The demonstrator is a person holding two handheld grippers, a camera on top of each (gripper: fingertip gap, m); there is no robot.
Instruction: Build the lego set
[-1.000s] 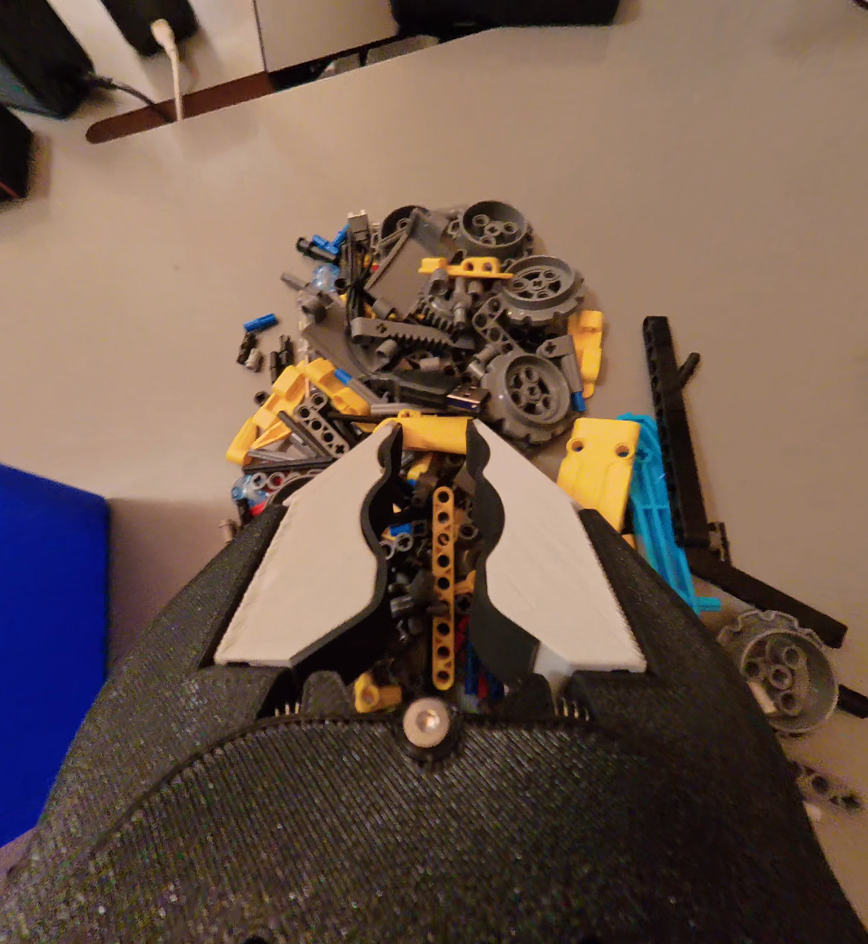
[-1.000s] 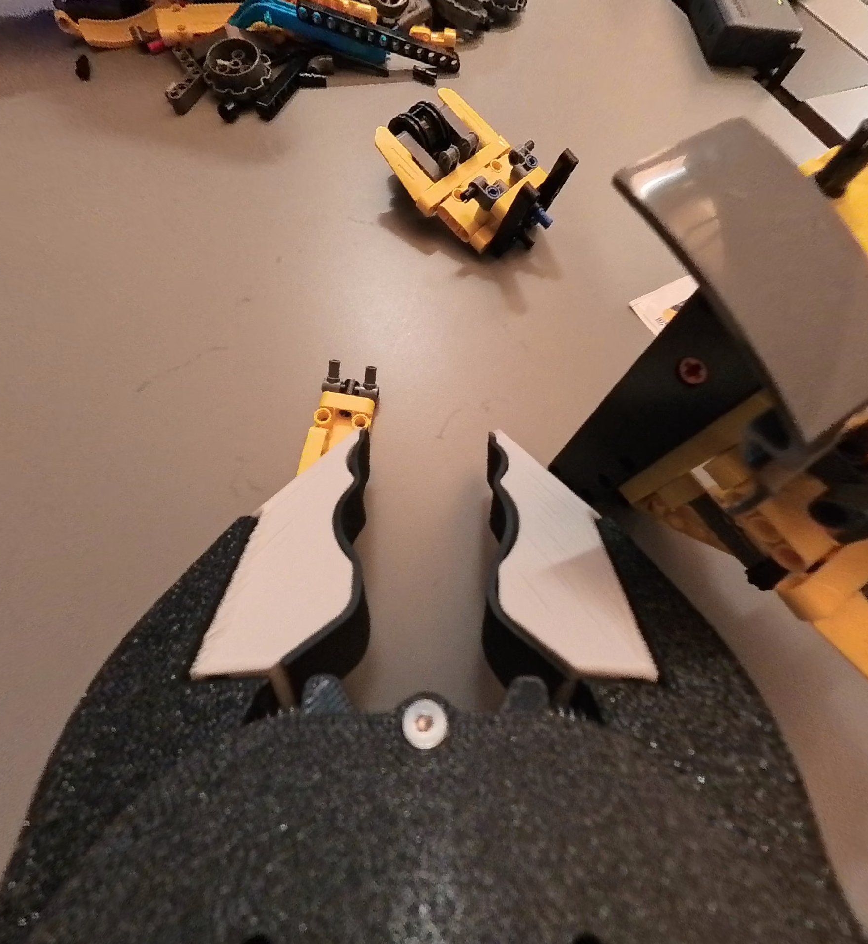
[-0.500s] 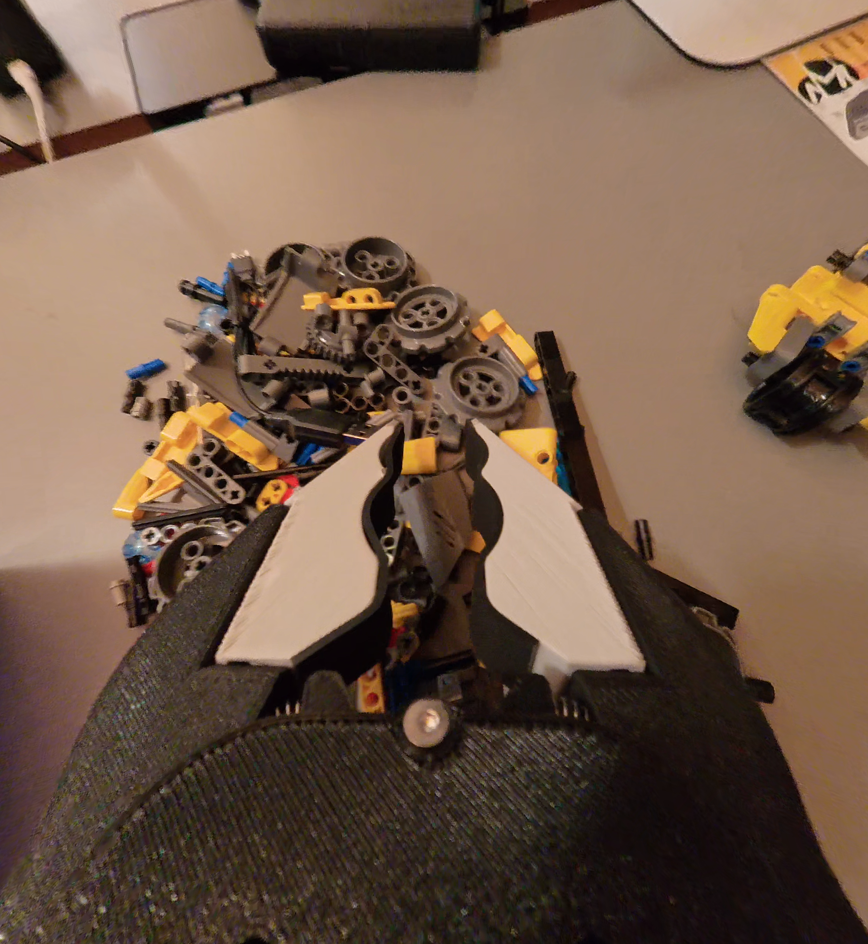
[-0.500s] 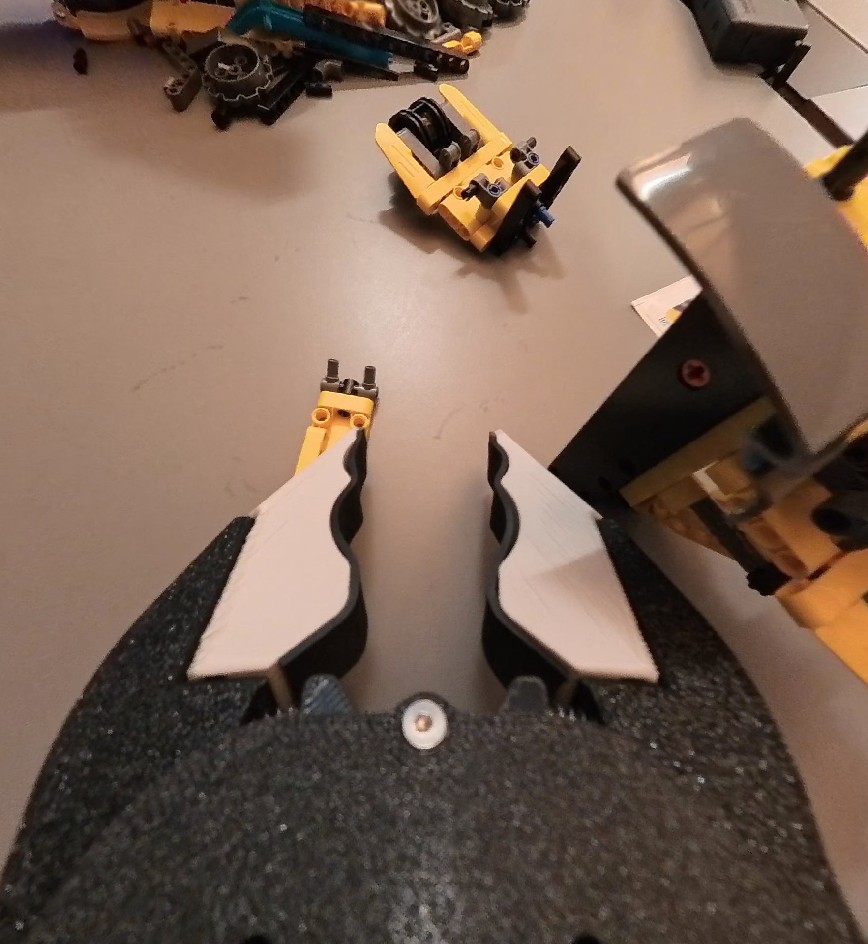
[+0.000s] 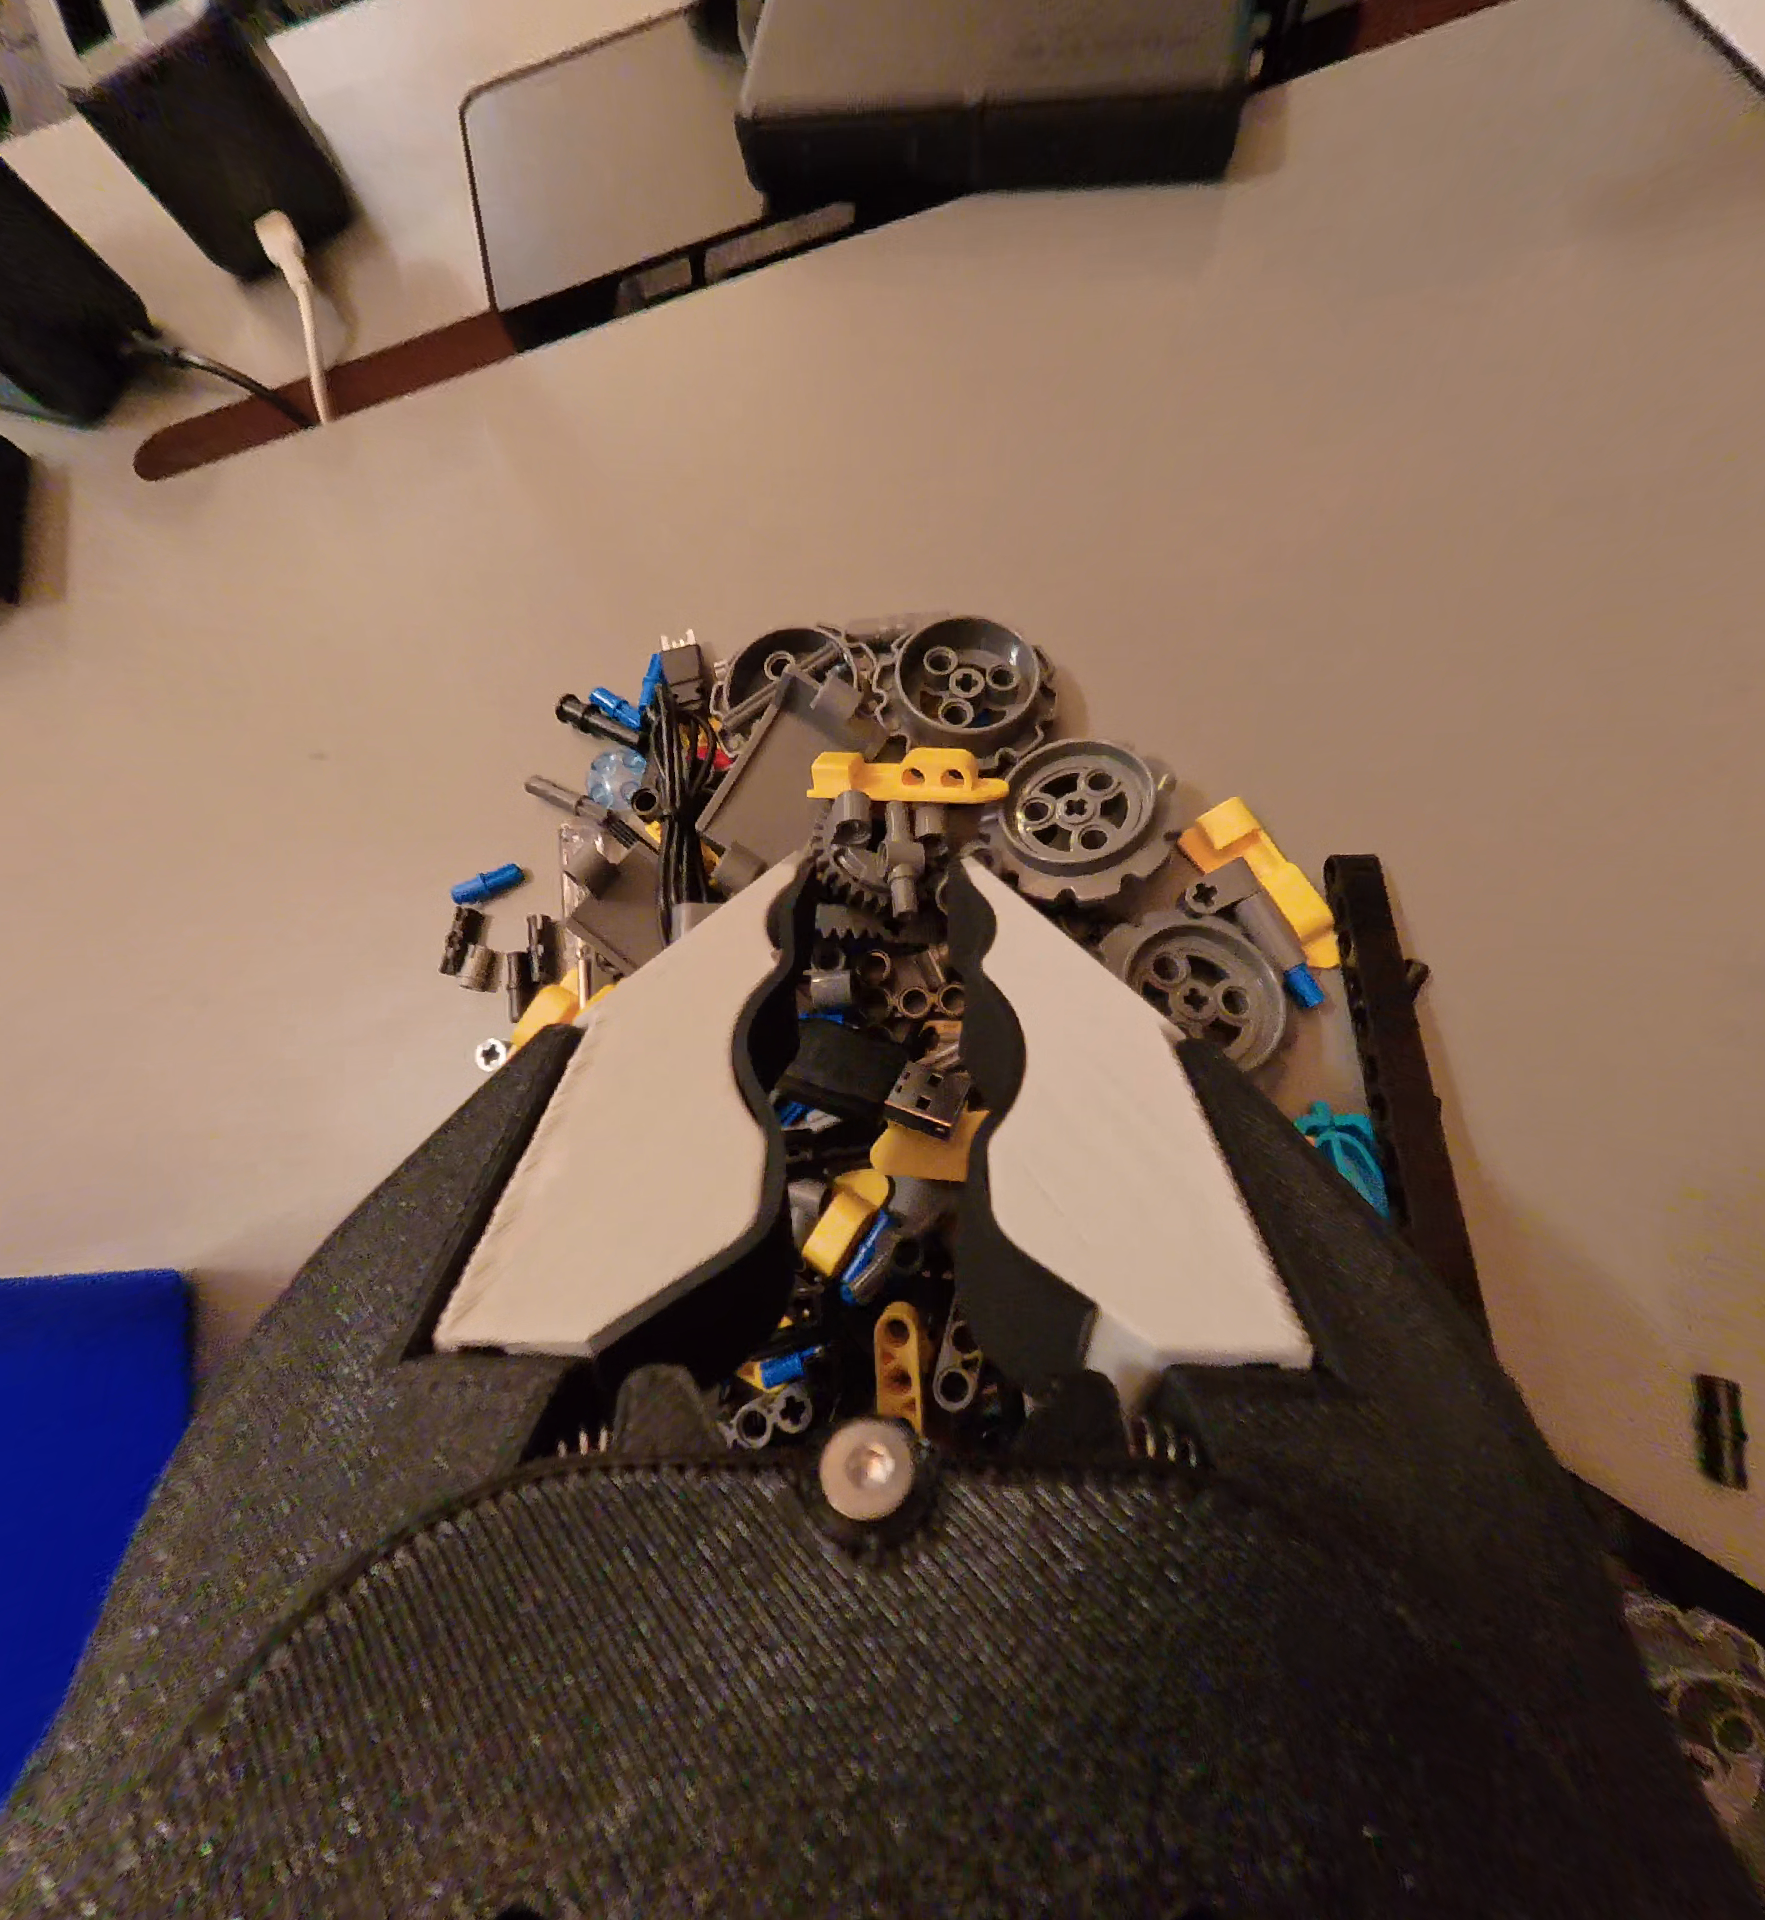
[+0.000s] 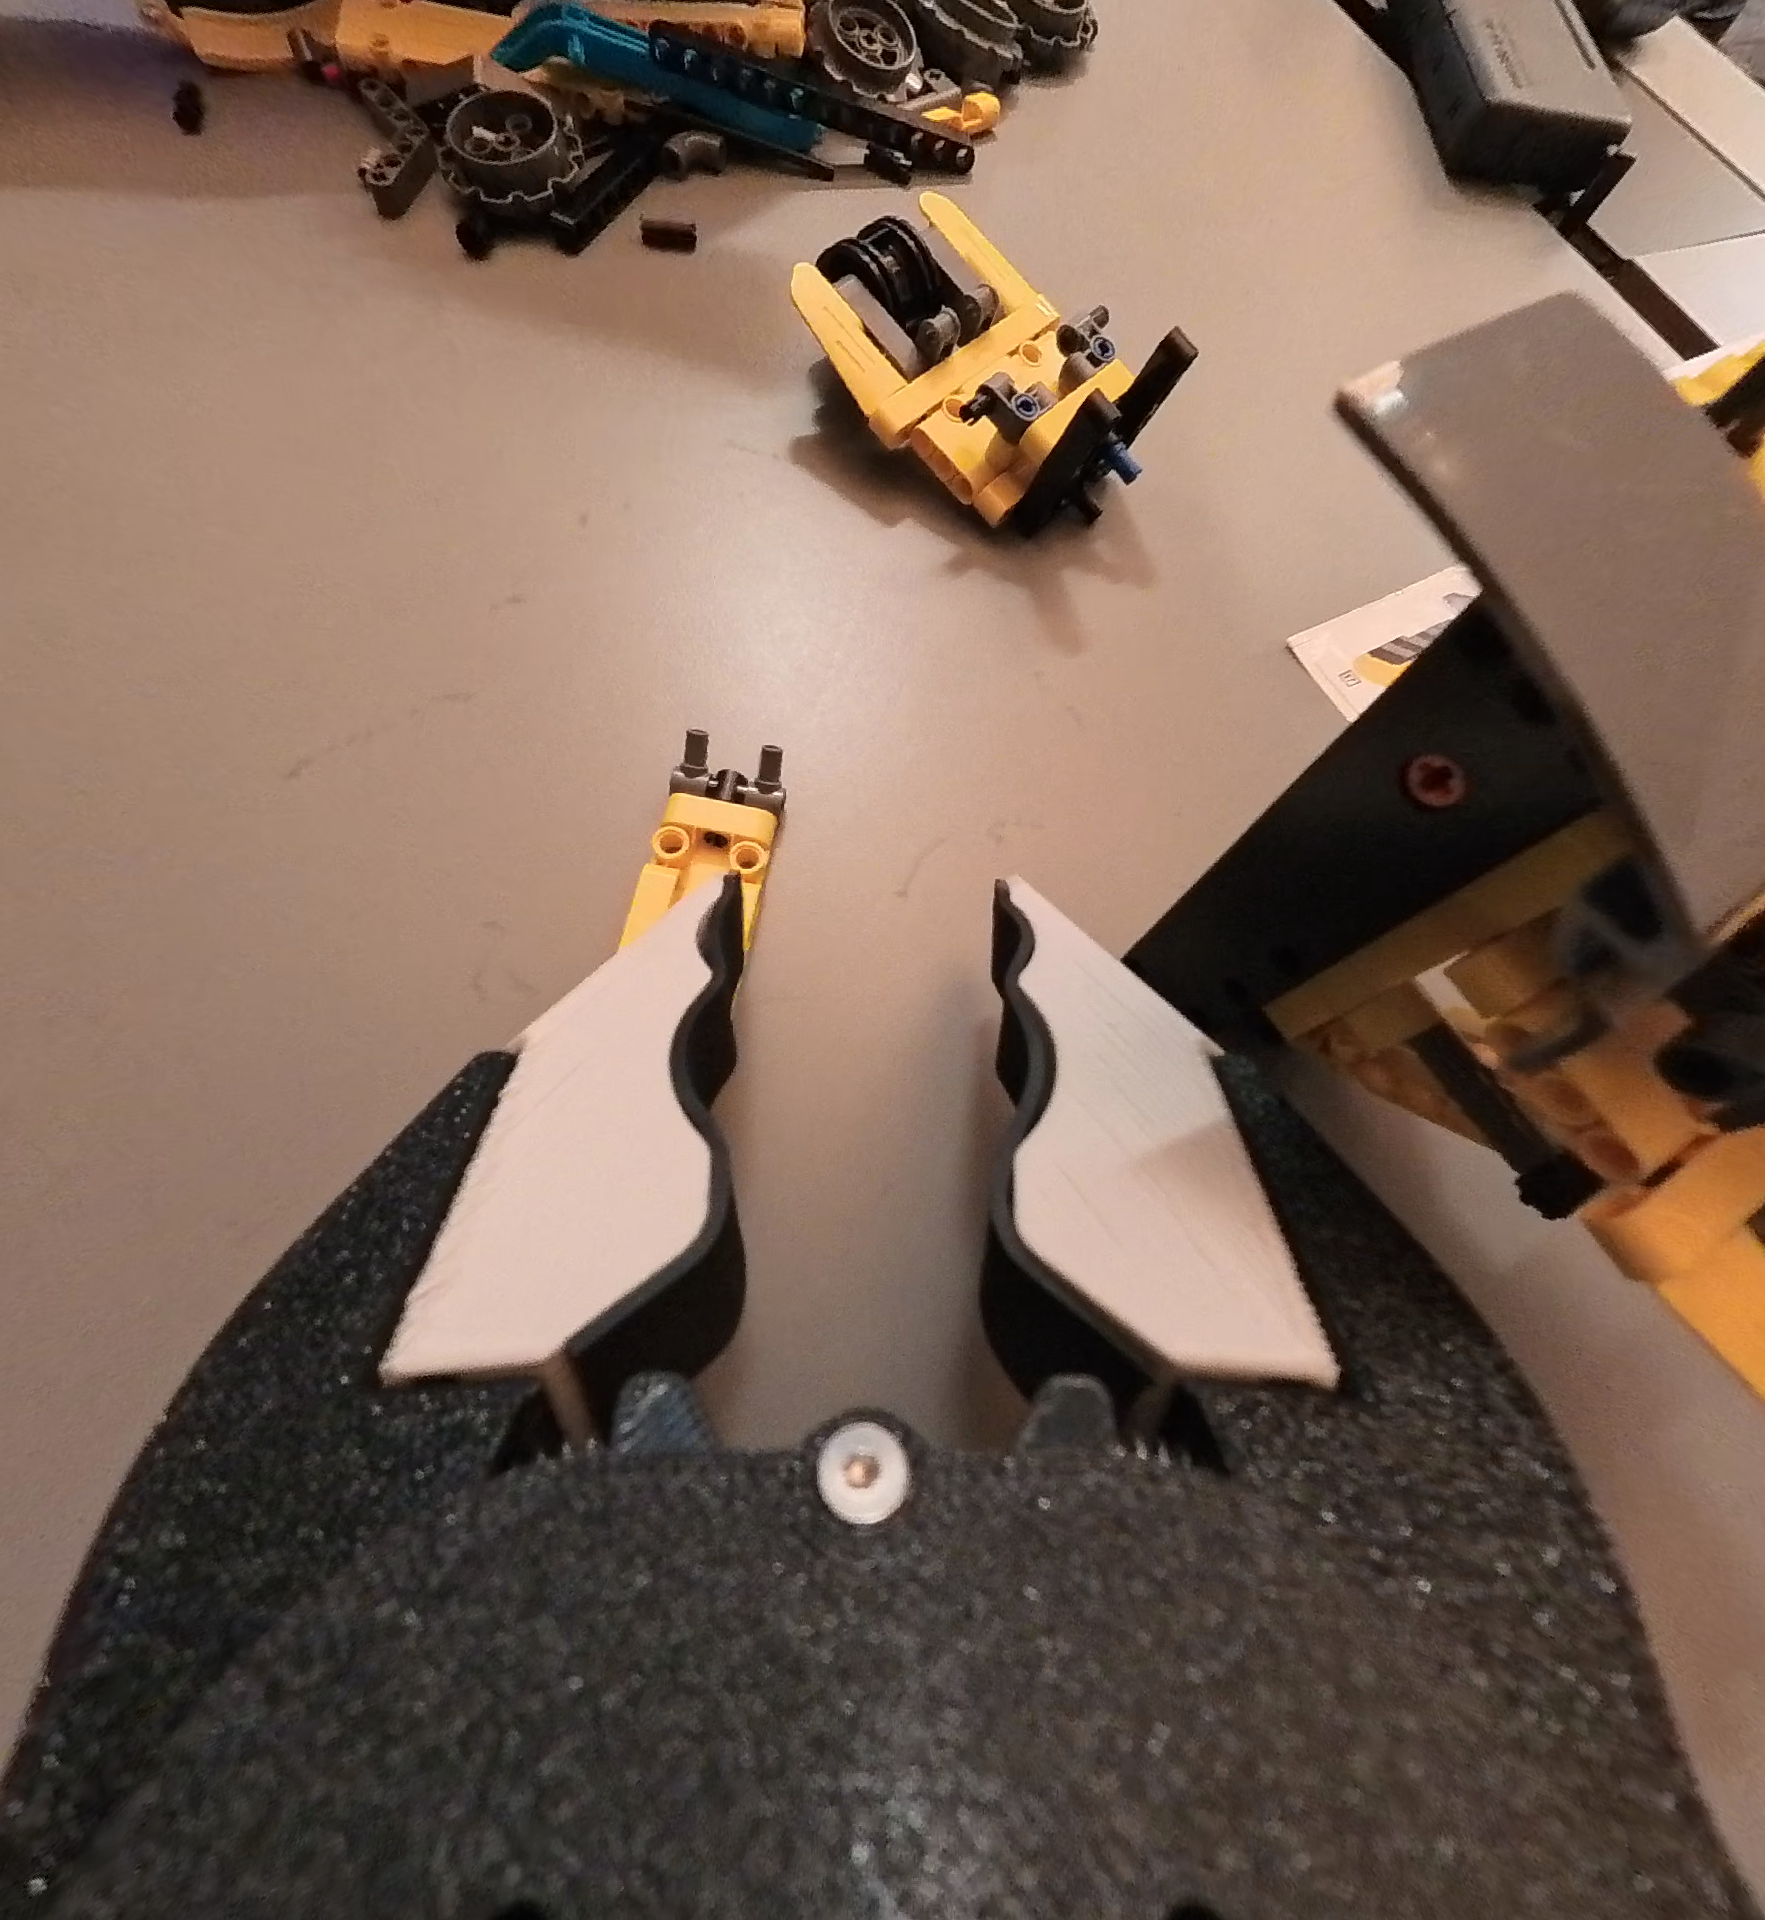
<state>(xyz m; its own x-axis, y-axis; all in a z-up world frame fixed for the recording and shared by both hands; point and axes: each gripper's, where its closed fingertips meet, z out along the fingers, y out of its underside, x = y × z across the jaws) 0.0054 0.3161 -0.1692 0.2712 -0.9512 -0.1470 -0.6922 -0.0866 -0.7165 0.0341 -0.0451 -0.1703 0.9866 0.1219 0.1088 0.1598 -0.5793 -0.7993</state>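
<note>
The left claw [image 5: 878, 894] hangs just over a pile of building-toy pieces [image 5: 919, 935] on the table [image 5: 1273, 499], its jaws a little apart with nothing clamped between them (grey toothed wheels [image 5: 1080, 821] lie just ahead and to its right). The right claw [image 6: 862, 899] is wide apart and empty above bare table; a small yellow piece [image 6: 717, 842] lies at its left fingertip, a yellow-and-grey model [image 6: 1543, 883] just to its right. A printed leaflet [image 6: 1377, 644] under that model carries writing too small to tell.

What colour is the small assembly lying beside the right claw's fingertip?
Yellow, with dark grey connectors at its far end; right wrist view shows it best.
</note>
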